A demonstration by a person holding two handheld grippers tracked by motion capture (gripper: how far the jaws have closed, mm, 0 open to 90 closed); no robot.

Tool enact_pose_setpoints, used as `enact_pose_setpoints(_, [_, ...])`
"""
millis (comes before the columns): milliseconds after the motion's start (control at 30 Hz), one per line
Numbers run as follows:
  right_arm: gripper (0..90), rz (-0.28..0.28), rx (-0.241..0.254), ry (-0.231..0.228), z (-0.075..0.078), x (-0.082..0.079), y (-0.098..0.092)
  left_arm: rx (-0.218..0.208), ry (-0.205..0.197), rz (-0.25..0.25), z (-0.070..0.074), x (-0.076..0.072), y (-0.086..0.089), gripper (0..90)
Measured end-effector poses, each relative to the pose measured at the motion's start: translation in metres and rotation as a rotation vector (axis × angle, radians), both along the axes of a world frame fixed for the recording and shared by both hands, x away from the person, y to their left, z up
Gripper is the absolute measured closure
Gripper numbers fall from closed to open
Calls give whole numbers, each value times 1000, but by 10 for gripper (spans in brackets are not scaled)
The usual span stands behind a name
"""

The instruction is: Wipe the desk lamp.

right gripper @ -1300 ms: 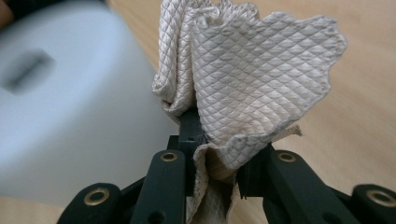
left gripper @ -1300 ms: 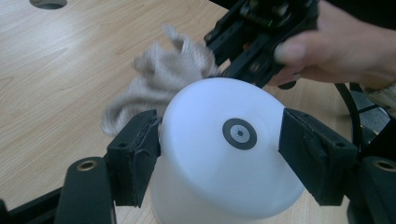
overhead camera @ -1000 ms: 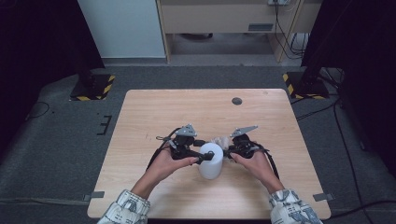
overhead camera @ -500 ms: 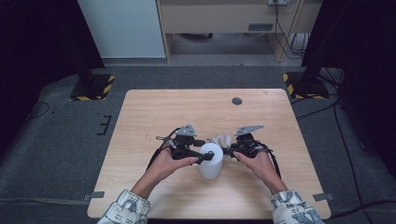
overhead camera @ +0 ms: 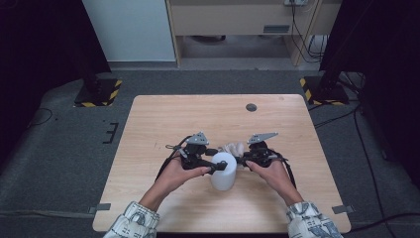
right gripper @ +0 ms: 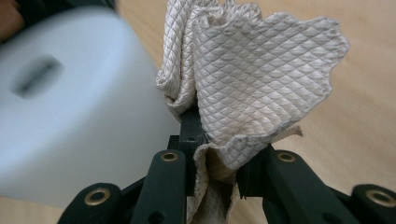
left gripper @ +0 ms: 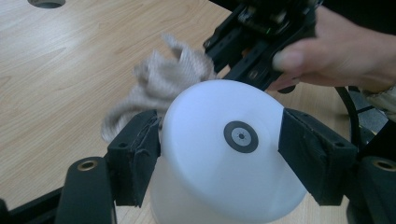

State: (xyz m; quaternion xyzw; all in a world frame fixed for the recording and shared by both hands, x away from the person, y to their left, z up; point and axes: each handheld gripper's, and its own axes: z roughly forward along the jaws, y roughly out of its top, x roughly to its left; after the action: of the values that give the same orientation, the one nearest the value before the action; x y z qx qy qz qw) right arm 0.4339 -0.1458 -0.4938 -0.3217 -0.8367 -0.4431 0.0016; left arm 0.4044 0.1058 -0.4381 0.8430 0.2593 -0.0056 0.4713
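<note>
The wooden bench (overhead camera: 163,129) is carrying everything, with a small dark round hole (overhead camera: 251,107) lying well beyond both hand-held grippers. The white cup (left gripper: 224,154), upside down with a grey ring mark on its base, is sitting between the two hand-held grippers; the left hand-held gripper (left gripper: 219,156) is grasping it, one black pad pressing on each side of its wall. The right hand-held gripper (right gripper: 212,161) is pointing toward the left one and is clenching a beige quilted cloth (right gripper: 247,74), whose loose folds are fanning out past the fingertips. The cloth is hanging just beside the cup, on its far side from the person; whether the two are touching is unclear.
</note>
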Motion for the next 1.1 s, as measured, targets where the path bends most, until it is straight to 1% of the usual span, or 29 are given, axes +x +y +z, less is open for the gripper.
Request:
enact_pose_setpoints(67, [755, -2, -50, 25, -9, 1, 2, 1, 0, -1, 0, 0, 0, 289])
enact_pose_setpoints(133, [756, 1, -63, 27, -9, 0, 2, -1, 0, 0, 0, 0, 0, 289])
enact_pose_setpoints(167, [756, -2, -57, 15, -6, 0, 2, 0, 0, -1, 0, 0, 0, 289])
enact_pose_setpoints(267, [755, -5, -3, -22, 9, -5, -6, 0, -1, -1, 0, 0, 0, 289])
enact_pose_setpoints(333, [756, -10, 23, -45, 18, -10, -11, -1, 0, -1, 0, 0, 0, 289])
enact_pose_setpoints(400, [755, -8, 24, -54, 21, -15, -15, -1, 1, 0, 0, 0, 0, 289])
enact_pose_setpoints(433, [755, -5, 19, -54, 20, -16, -16, -1, 1, 0, 0, 0, 0, 290])
enact_pose_setpoints(467, [755, -4, 8, -43, 17, -17, -16, -1, 2, 1, 0, 0, 0, 290])
enact_pose_setpoints(600, [755, 6, -84, -5, 1, -16, -13, 1, 0, 2, 0, 0, 0, 291])
enact_pose_setpoints(633, [754, 5, -93, -7, 0, -16, -12, 1, -1, 2, 0, 0, 0, 291])
enact_pose_setpoints(667, [754, 4, -86, -19, 1, -16, -12, 1, -1, 3, 0, 0, 0, 291])
enact_pose_setpoints(767, [755, -6, -36, -49, 11, -20, -15, 1, -1, 3, 0, 0, 0, 291])
enact_pose_setpoints(867, [755, -7, -18, -72, 18, -24, -19, 3, -4, 3, 0, 0, -1, 292])
enact_pose_setpoints(967, [756, -7, -29, -56, 13, -26, -20, 7, -6, 3, 1, 0, -1, 292])
enact_pose_setpoints(1033, [755, -6, -56, -35, 7, -24, -18, 7, -7, 3, 1, 0, -1, 293])
enact_pose_setpoints(1100, [756, -4, -84, -24, 2, -25, -16, 6, -5, 3, 1, 0, -1, 293])
